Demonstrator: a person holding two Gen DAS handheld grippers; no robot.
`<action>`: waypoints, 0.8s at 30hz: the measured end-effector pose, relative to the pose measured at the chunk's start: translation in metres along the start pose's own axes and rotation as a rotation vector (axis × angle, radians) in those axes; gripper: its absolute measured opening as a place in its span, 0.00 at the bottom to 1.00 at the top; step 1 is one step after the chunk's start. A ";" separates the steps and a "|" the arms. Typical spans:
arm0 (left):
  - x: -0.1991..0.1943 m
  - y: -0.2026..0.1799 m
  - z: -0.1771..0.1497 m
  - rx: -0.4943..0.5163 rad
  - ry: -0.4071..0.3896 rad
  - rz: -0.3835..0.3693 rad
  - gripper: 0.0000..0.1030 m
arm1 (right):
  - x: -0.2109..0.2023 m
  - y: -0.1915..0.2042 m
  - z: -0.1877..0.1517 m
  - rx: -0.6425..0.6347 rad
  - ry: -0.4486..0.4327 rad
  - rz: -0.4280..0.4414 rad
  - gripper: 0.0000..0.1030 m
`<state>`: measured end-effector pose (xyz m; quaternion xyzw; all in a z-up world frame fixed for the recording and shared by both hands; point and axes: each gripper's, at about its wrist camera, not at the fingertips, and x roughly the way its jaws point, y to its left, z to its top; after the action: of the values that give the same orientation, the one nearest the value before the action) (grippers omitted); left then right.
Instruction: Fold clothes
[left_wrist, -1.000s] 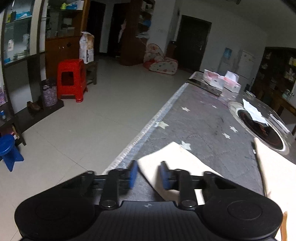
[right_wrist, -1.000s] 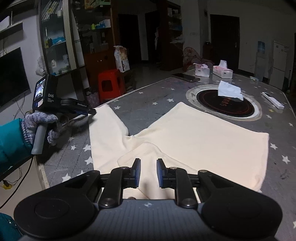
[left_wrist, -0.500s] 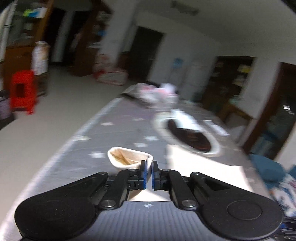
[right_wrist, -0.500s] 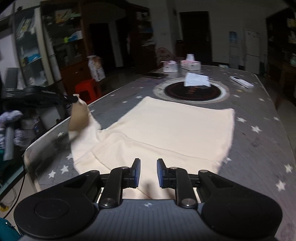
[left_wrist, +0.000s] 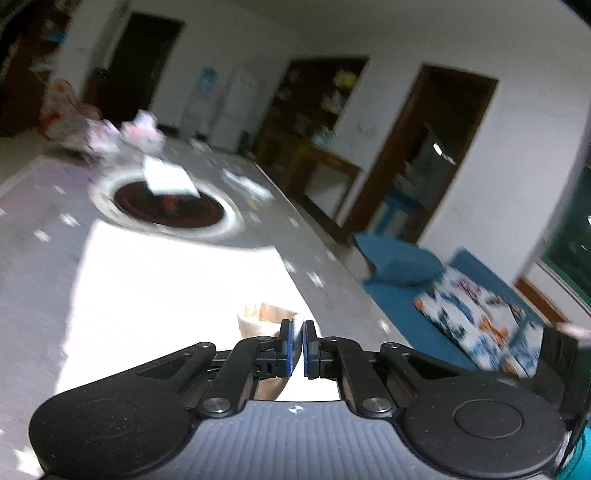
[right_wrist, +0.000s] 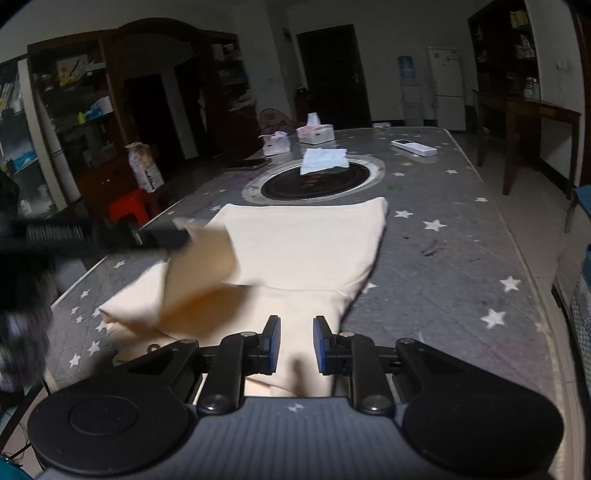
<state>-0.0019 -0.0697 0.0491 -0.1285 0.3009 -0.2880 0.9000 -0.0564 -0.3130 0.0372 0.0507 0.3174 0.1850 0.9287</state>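
Left gripper (left_wrist: 295, 345) clenched on a cream garment (right_wrist: 306, 243) flap, lifted above the tabletop's (right_wrist: 461, 236) left edge. Garment body spread mid-tabletop, near the round burner (right_wrist: 317, 181). Right gripper (right_wrist: 296, 343) released, jaws apart over the near hem.

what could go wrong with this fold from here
The left gripper pinches only the tip of the cream garment's lifted sleeve; it might slip free mid-carry. The right gripper hovers open and pins nothing, so the pull may drag the garment across the table. The sleeve hangs twisted and could land creased.
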 end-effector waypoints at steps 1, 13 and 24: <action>0.006 -0.002 -0.005 0.005 0.022 -0.006 0.07 | 0.000 -0.002 0.000 0.005 -0.002 -0.003 0.18; -0.029 0.029 -0.021 0.070 0.058 0.074 0.38 | 0.028 0.007 0.012 0.001 0.048 0.059 0.32; -0.071 0.095 -0.035 0.012 0.054 0.290 0.39 | 0.075 0.021 0.009 -0.028 0.130 0.040 0.33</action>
<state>-0.0279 0.0464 0.0158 -0.0707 0.3387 -0.1600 0.9245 -0.0028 -0.2656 0.0061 0.0321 0.3734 0.2108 0.9028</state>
